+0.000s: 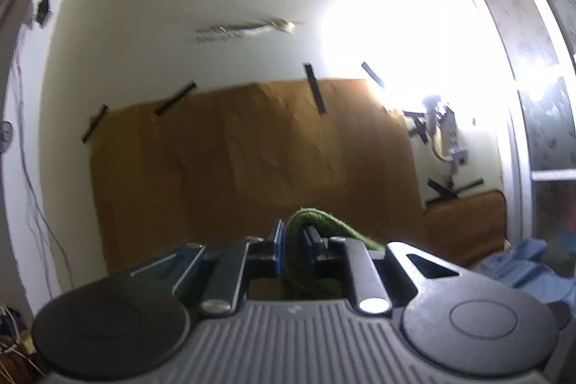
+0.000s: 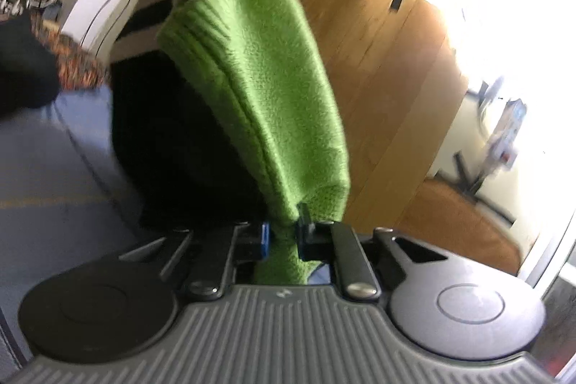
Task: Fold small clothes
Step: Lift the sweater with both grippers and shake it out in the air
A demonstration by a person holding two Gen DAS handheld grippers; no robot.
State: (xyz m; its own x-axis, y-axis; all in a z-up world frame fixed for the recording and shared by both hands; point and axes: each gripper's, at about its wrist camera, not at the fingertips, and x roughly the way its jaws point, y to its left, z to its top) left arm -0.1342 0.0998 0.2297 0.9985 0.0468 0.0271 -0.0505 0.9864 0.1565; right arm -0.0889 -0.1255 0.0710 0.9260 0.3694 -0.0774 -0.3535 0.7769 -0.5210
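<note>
A small green knitted garment [image 2: 273, 67] hangs in the air, stretched upward from my right gripper [image 2: 282, 234], whose blue-padded jaws are shut on its lower edge. A ribbed cuff or hem [image 2: 194, 27] of it shows at the left. In the left wrist view the same green garment [image 1: 316, 225] bulges over and between the fingers of my left gripper [image 1: 293, 243], which is shut on it. That gripper points level at a wall. How the two held ends connect is hidden.
Brown paper [image 1: 252, 153] is taped to the cream wall with black strips. A bright lamp glare [image 1: 388, 38] washes out the right. Blue cloth [image 1: 522, 265] lies at the lower right. A dark mass [image 2: 172, 146] and a blue surface [image 2: 54, 175] sit behind the garment.
</note>
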